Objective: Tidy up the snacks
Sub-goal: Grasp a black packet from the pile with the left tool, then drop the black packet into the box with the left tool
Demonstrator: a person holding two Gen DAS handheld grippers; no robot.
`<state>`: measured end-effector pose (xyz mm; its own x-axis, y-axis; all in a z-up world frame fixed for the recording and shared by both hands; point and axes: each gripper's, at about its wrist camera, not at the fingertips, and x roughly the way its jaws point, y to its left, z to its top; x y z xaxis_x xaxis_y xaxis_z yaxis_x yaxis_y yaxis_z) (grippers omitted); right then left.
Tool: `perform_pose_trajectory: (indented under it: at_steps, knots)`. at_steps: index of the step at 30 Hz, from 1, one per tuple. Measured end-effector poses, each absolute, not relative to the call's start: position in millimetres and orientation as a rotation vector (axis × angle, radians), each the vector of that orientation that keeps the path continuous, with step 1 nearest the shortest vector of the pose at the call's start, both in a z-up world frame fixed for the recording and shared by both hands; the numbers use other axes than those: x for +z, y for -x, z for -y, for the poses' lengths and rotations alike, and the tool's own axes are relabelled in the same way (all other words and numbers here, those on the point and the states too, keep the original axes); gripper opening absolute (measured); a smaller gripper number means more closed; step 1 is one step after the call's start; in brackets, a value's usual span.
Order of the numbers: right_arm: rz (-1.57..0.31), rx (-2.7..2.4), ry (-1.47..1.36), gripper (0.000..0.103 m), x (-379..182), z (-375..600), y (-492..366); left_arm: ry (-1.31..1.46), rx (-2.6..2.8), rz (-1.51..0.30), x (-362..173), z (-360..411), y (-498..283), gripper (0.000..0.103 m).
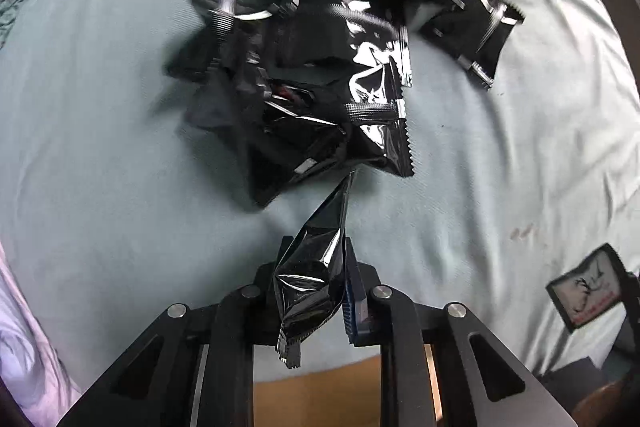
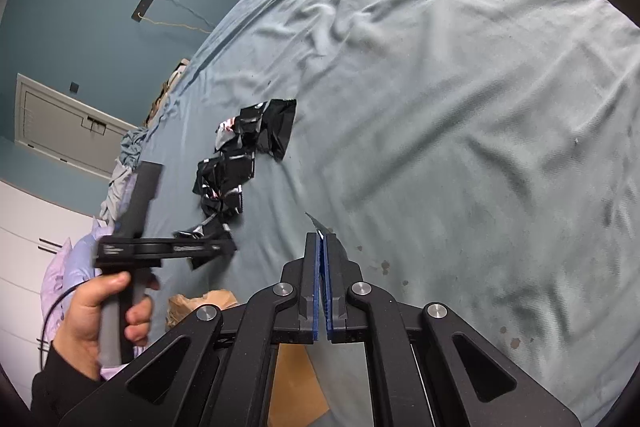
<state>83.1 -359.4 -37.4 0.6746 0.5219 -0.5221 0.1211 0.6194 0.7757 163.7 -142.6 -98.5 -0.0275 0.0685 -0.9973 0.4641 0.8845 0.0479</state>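
Snack packet [image 1: 316,267]: glossy black foil, light, crinkly, slippery; hangs just below the pile [image 1: 304,75] on the bedsheet [image 1: 100,147].
Hold point: crimped end seal.
Left gripper [image 1: 316,255]: clamped on packet's middle.
Right gripper [image 2: 322,243]: jaws together, a thin dark packet edge pokes out at the tips.

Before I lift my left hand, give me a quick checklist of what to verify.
1. Grip: left gripper clamped on black packet: ok.
2. That packet free of the pile: cannot tell; its tip meets the pile's edge.
3. Other hand: right gripper shut on second packet: ok.
4. Snacks left to sort: not ok; the pile remains on the sheet.
5. Drop-off container in view: cannot tell; only brown paper shows.
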Motion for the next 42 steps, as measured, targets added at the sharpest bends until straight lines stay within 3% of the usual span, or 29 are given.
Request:
perform_pose_trajectory:
  at_steps: [15, 20, 28, 29, 31, 32, 33, 42]
  knots:
    - [-0.726, 0.267, -0.825, 0.0, -16, 351, -44, -0.237, -0.583, -1.253, 63, 65, -47, 0.019]
    - [-0.704, 0.293, -0.805, 0.0, -13, 343, -32, -0.109, -0.667, -1.242, 63, 29, -12, 0.019]
    - [-0.664, 0.403, -0.708, 0.0, -2, 317, -26, -0.074, -0.685, -1.25, 8, 5, 13, 0.021]
    - [-0.656, 0.436, -0.709, 0.0, -1, 315, -25, -0.102, -0.649, -1.263, -2, 4, 13, 0.026]
    - [-0.641, 0.507, -0.711, 0.0, 1, 310, -22, -0.167, -0.582, -1.266, -10, 5, 13, 0.049]
    - [-0.635, 0.535, -0.706, 0.0, 2, 307, -21, -0.186, -0.568, -1.243, -10, 6, 13, 0.071]
    - [-0.63, 0.556, -0.692, 0.0, 3, 303, -20, -0.206, -0.552, -1.214, -7, 7, 14, 0.081]
    - [-0.65, 0.614, -0.529, 0.0, 9, 270, -22, -0.37, -0.406, -1.074, 2, 7, 21, 0.084]
